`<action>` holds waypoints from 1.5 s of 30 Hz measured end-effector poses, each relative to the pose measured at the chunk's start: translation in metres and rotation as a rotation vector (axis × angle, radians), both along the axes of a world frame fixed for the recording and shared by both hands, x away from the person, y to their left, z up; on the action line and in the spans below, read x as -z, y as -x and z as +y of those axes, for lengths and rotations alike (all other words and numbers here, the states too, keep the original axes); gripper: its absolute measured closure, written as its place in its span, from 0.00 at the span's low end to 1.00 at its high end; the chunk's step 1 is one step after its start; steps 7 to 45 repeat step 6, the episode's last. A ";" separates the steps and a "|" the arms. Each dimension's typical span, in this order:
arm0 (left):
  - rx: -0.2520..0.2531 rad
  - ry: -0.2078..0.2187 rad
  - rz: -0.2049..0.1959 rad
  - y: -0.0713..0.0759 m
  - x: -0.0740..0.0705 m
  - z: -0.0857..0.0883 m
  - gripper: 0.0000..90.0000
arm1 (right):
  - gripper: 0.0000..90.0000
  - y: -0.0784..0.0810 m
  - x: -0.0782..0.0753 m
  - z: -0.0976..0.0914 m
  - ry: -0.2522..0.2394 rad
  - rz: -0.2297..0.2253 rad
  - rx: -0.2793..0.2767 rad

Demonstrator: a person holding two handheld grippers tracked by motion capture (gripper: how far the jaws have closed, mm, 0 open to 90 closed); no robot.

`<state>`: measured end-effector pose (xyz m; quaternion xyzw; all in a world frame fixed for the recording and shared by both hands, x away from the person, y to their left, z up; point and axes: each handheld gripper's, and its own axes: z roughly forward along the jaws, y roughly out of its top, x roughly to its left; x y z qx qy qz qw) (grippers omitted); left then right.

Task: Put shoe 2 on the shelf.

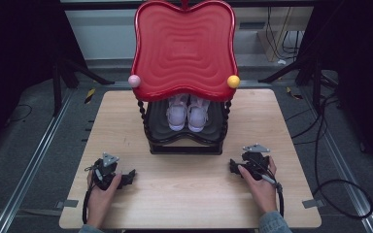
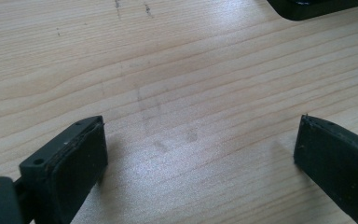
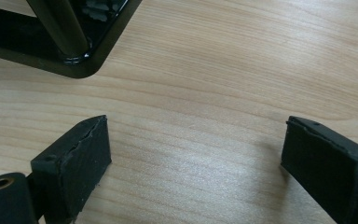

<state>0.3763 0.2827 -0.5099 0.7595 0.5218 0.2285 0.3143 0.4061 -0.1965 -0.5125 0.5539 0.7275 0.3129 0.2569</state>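
Both grippers are rested on the pale wood-grain table (image 1: 189, 194), left gripper (image 1: 126, 178) and right gripper (image 1: 234, 167) each spread wide with nothing between the matte black jaws. Farther off, white shoes (image 1: 187, 114) are set on the black lower shelf (image 1: 184, 141) beneath a glossy rippled red tray (image 1: 184, 48)

Even overhead light falls on the wooden table (image 1: 189, 194) in the high view, while the surroundings sink into deep darkness and the picture looks slightly soft. In both gripper views a pale sheen lies on the wood grain, with soft shadows beside the jaws. The red tray (image 1: 184, 48) shows perhaps faint glare.
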 end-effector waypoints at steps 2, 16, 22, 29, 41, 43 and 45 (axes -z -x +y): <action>0.000 0.000 0.000 0.000 0.000 0.000 0.02 | 0.08 0.000 0.001 -0.001 -0.021 0.003 0.001; 0.002 -0.003 0.001 0.000 0.000 0.000 0.02 | 0.06 0.000 0.002 -0.002 -0.022 0.011 0.010; 0.002 -0.003 0.001 0.000 0.000 0.000 0.02 | 0.06 0.000 0.002 -0.002 -0.022 0.011 0.010; 0.002 -0.003 0.001 0.000 0.000 0.000 0.02 | 0.06 0.000 0.002 -0.002 -0.022 0.011 0.010; 0.002 -0.003 0.001 0.000 0.000 0.000 0.02 | 0.06 0.000 0.002 -0.002 -0.022 0.011 0.010; 0.002 -0.003 0.001 0.000 0.000 0.000 0.02 | 0.06 0.000 0.002 -0.002 -0.022 0.011 0.010; 0.002 -0.003 0.001 0.000 0.000 0.000 0.02 | 0.06 0.000 0.002 -0.002 -0.022 0.011 0.010</action>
